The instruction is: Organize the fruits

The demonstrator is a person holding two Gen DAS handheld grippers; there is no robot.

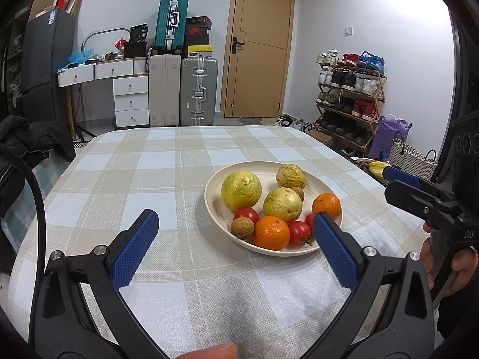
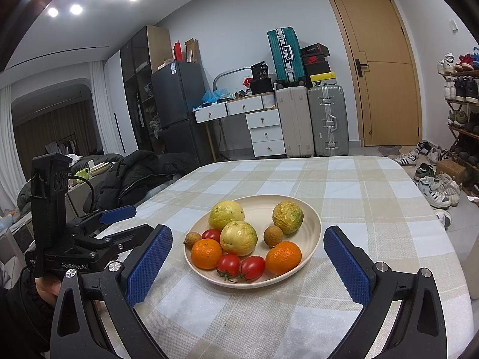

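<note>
Both the left claw [image 1: 236, 224] and right claw [image 2: 248, 242] gape wide and empty, just short of the fruit-filled plate [image 2: 311, 233] on the table [image 2: 374, 197].

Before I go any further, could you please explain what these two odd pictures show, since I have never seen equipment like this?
There is no robot here: a person holds a two-finger gripper in each hand, and a fisheye camera on each looks forward along its blue-padded fingers. One picture comes from the left gripper, the other from the right gripper. Each also catches the other gripper at its edge. Both are open and hold nothing. On the checked tablecloth sits a cream plate holding three yellow-green fruits, two oranges, three red tomatoes and two small brown fruits, perhaps longans. The nearest orange lies by the plate's front rim. Behind are suitcases, a wooden door and a shoe rack.
</note>
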